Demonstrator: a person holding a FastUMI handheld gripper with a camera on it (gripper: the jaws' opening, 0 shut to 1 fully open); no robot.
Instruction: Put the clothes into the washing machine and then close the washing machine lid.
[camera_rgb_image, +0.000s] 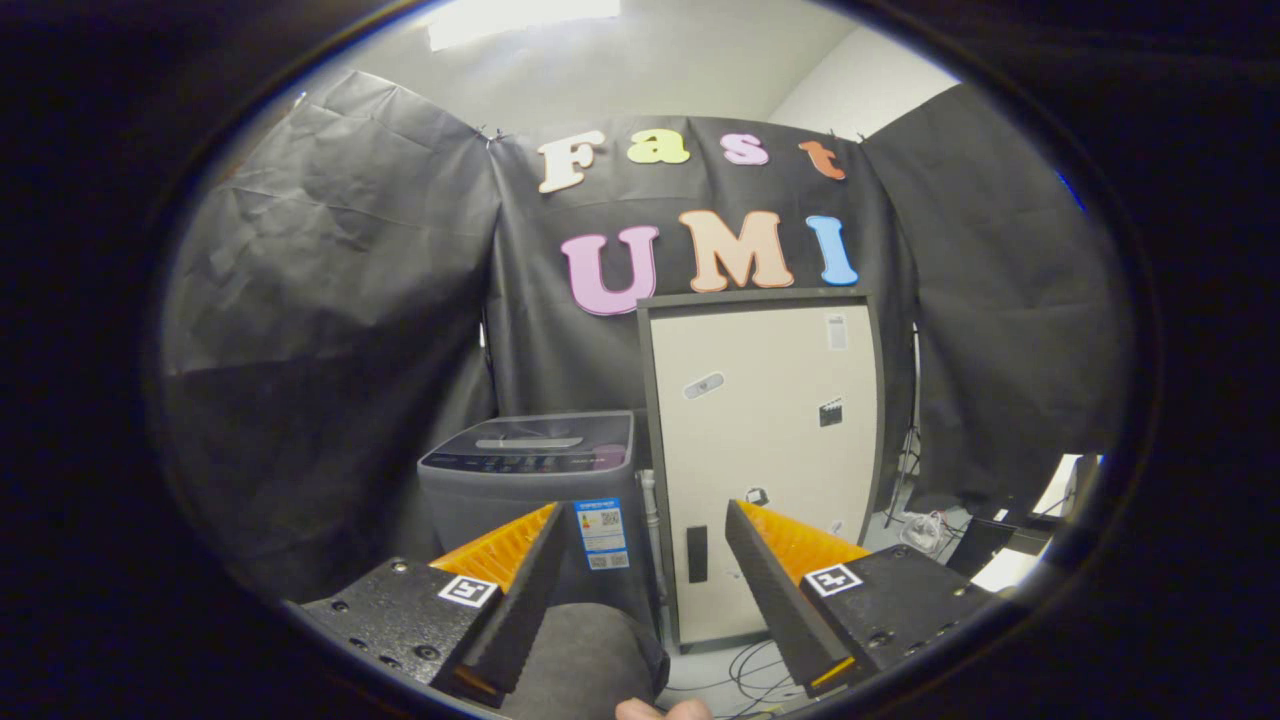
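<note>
My gripper (645, 520) hangs here with its jaws spread wide and nothing between the fingers, just open air.

Right below the gap, tucked low between my two fingers, sits a dark grey rounded bundle (585, 655). It looks like cloth, perhaps the clothes, though its lower part is cut off and I can't say for sure. At its near edge a sliver of a person's fingertips (665, 710) pokes in, mostly cut off.

Now the landmark: the washing machine (530, 490), a grey top-loader, stands beyond my left finger, whose tip overlaps its front. Its lid (530, 438) lies flat and shut, so whatever is in the drum is hidden from me. A strip of controls runs along the top's front edge, too small to make out, and a label (602, 533) is stuck on the front at the machine's right corner.

Just right of the machine a pale hose or pipe (652, 520) runs down, and touching-close beside that stands a tall cream cabinet (765, 450) with a dark frame, taller than the machine, its door shut and dotted with small stickers.

On the floor right of the machine, under the cabinet, loose cables (745, 665) trail. Farther right, past the cabinet, sits a tangle of wires and gear (930, 530) that is hard to identify.

Behind the machine hangs the black cloth wall (330, 300).
</note>
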